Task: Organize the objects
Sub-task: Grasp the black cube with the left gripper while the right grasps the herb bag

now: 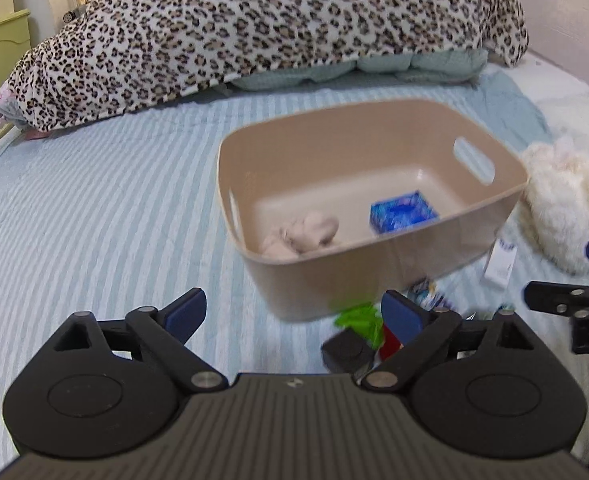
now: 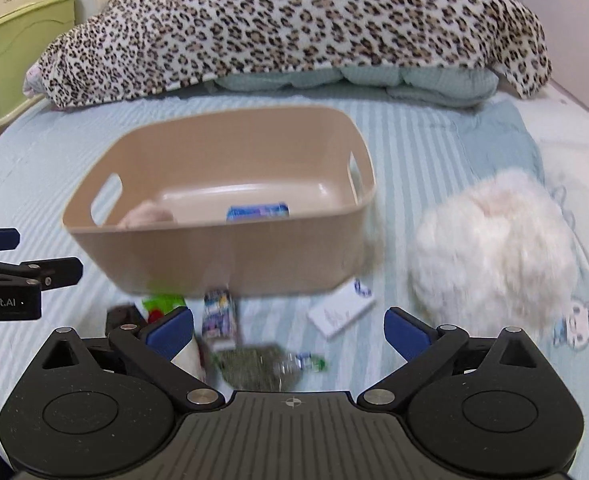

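Both the left gripper (image 1: 294, 314) and right gripper (image 2: 289, 330) have fingers wide, holding nothing; the beige basket (image 2: 222, 256) sits on the bed (image 1: 94, 220), a blue packet (image 1: 402, 216) inside, white box (image 2: 340, 312) near it

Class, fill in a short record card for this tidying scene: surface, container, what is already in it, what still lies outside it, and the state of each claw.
Surface: striped bed sheet
Container: beige bin, upright
Inside: blue packet; pale soft item
Outside: white fluffy toy; white box; green item; small carton; plastic bottle
Left claw: open, empty
Right claw: open, empty
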Demonstrator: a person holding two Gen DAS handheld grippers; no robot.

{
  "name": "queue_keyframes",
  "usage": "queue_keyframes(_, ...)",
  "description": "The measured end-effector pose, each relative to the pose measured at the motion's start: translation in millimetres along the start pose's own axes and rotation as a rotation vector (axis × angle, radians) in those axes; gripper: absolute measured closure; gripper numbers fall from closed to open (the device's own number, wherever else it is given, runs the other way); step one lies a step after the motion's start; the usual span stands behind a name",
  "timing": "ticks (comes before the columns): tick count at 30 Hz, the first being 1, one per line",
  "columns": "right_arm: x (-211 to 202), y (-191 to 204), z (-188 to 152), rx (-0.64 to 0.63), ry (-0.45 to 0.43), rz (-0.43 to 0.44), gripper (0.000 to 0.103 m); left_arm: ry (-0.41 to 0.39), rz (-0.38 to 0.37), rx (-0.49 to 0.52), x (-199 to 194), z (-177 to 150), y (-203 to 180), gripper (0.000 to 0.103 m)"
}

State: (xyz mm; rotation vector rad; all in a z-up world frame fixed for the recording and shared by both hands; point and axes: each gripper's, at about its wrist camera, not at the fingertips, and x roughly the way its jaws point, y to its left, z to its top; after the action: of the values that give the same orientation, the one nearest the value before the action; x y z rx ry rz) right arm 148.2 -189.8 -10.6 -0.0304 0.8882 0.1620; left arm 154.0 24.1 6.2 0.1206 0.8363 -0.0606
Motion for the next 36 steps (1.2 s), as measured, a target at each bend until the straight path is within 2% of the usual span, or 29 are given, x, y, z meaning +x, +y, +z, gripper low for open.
queue_keyframes(9, 30, -12, -38, 0.049, 0.113, -0.002, 0.0, 0.111, -0.015, 0.017, 36, -42, 2, 0.009)
queue_keyframes(14, 47, -9, -45, 0.039, 0.153, -0.006, 0.0, 0.132, -0.027, -0.006, 54, -52, 3, 0.009)
queue_keyframes(17, 58, -7, -49, 0.036, 0.17, -0.001, 0.0, 0.124, -0.015, -0.006, 60, -54, 1, 0.009)
queue_keyframes(22, 78, -6, -55, 0.066, 0.185, 0.02, 0.0, 0.115, -0.037, -0.005, 72, -57, -4, 0.009)
queue_keyframes(26, 87, -1, -57, 0.054, 0.159, 0.014, 0.0, 0.097, -0.044, 0.015, 83, -57, -9, 0.009)
queue_keyframes(31, 92, 4, -55, 0.046, 0.109, 0.016, 0.0, 0.038, -0.037, 0.049, 91, -56, -16, 0.009)
queue_keyframes(33, 93, 5, -55, 0.055, 0.093, 0.016, 0.0, 0.019, -0.043, 0.046, 93, -56, -16, 0.012)
queue_keyframes(36, 93, 7, -58, 0.047, 0.065, 0.016, 0.005, 0.01, -0.084, 0.04, 96, -57, -15, 0.026)
